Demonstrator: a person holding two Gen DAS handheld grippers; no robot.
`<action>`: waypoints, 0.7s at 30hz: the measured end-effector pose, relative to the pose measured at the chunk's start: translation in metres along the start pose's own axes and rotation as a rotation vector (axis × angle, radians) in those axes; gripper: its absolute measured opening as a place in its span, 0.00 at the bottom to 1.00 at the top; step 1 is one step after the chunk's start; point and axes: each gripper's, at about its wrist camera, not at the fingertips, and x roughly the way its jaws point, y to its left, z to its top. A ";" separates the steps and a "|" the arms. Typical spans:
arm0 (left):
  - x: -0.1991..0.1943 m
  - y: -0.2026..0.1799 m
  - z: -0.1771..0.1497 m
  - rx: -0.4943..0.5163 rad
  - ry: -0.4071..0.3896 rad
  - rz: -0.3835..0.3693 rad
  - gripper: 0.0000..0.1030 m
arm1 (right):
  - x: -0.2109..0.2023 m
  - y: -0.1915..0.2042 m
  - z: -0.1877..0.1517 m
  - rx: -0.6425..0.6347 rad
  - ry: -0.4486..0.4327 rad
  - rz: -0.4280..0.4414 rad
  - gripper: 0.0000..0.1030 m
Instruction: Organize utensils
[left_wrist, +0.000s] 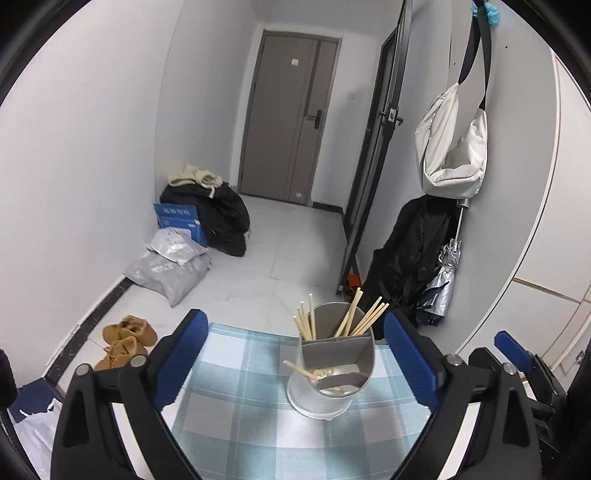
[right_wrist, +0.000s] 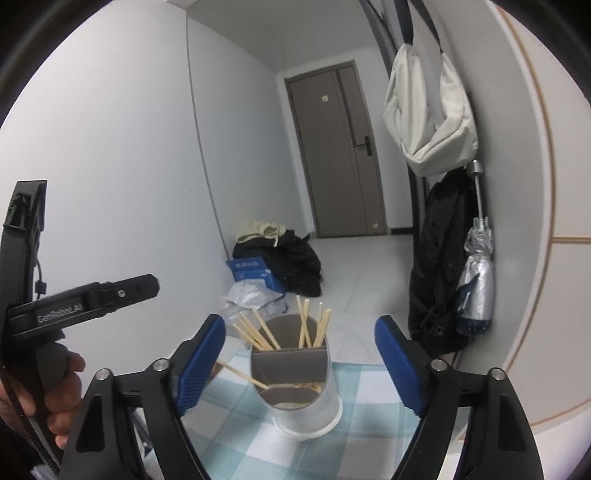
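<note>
**Holder on the checked cloth, both tools spread wide around it**

The grey utensil holder (left_wrist: 332, 369) stands upright on the desk's blue-and-white checked cloth (left_wrist: 236, 398), near the desk's far edge. A divider splits it into compartments: wooden chopsticks (left_wrist: 347, 319) stand fanned out in the rear sections, and one more chopstick (left_wrist: 299, 369) lies slanted across the front section, its end poking out past the rim on the left.

Seen from the left wrist, the left tool (left_wrist: 295, 362) has its blue-padded fingers (left_wrist: 184, 358) far apart, one on each side of the holder and clear of its wall; nothing is gripped. From the right wrist, the right tool (right_wrist: 301, 363) is likewise spread wide, the holder (right_wrist: 295, 380) sitting between its pads (right_wrist: 399, 365) without contact. The slanted chopstick's (right_wrist: 240, 373) outer end comes close to the left pad; whether they touch is unclear.

At the left of the right view, a hand (right_wrist: 59, 391) grips the other tool's handle.
</note>
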 end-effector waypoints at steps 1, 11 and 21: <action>-0.003 0.000 -0.004 0.004 -0.015 0.007 0.94 | -0.003 0.002 -0.003 -0.003 -0.004 -0.004 0.87; -0.018 0.008 -0.046 0.020 -0.103 0.042 0.98 | -0.023 0.008 -0.046 -0.061 -0.056 -0.057 1.00; -0.003 0.015 -0.074 0.022 -0.073 0.088 0.98 | -0.020 0.011 -0.084 -0.088 -0.038 -0.093 1.00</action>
